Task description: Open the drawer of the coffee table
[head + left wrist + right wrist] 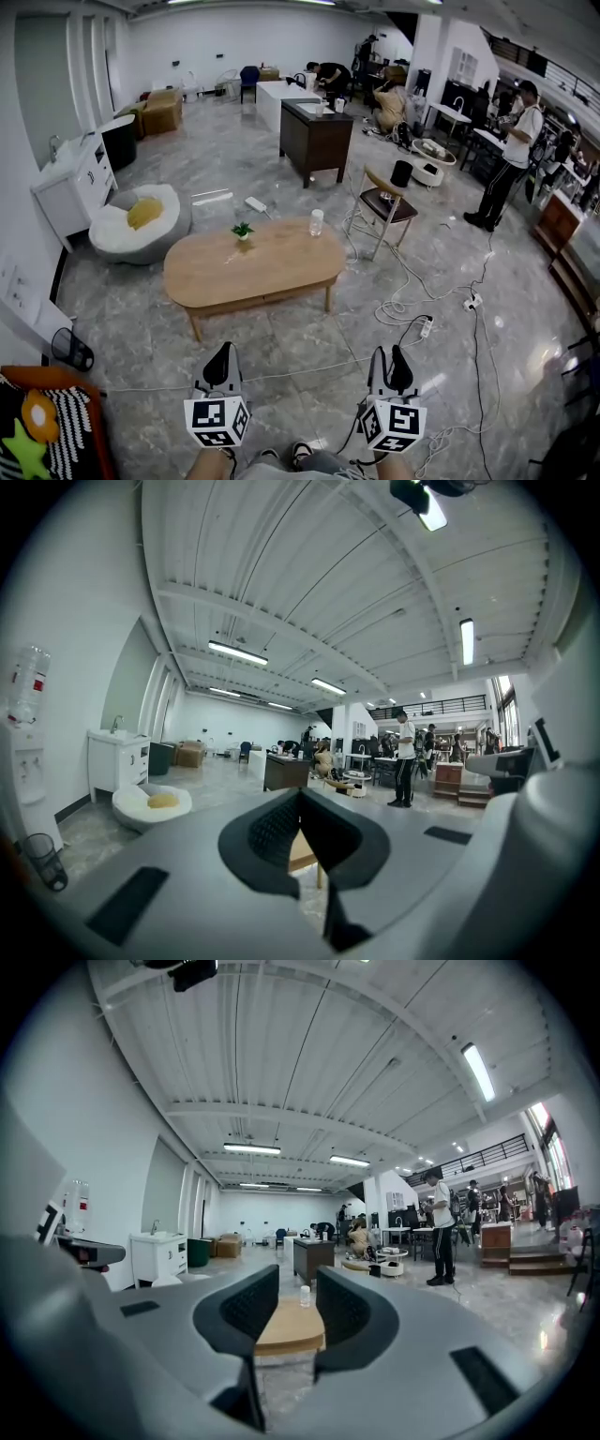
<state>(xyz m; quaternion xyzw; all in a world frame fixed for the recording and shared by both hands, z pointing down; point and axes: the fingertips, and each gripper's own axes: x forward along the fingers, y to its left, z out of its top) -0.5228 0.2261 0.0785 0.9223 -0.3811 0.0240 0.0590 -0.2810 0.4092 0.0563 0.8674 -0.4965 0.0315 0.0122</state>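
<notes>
The oval wooden coffee table (253, 264) stands on the marble floor ahead of me, with a narrow drawer front (274, 297) under its near edge. A small potted plant (243, 231) and a clear bottle (316, 222) stand on its top. Both grippers hang well short of the table, pointing toward it. My left gripper (223, 349) is shut and empty; in the left gripper view its jaws (299, 803) meet, and a sliver of table (302, 853) shows below them. My right gripper (390, 352) is slightly open and empty; the table (291, 1327) and bottle (304, 1296) show far off through its gap.
A wooden chair (384, 202) stands right of the table, and a white beanbag (141, 223) to its left. Cables and power strips (424, 325) trail over the floor at the right. A dark cabinet (316, 138) is farther back. A person (507, 169) stands at the right.
</notes>
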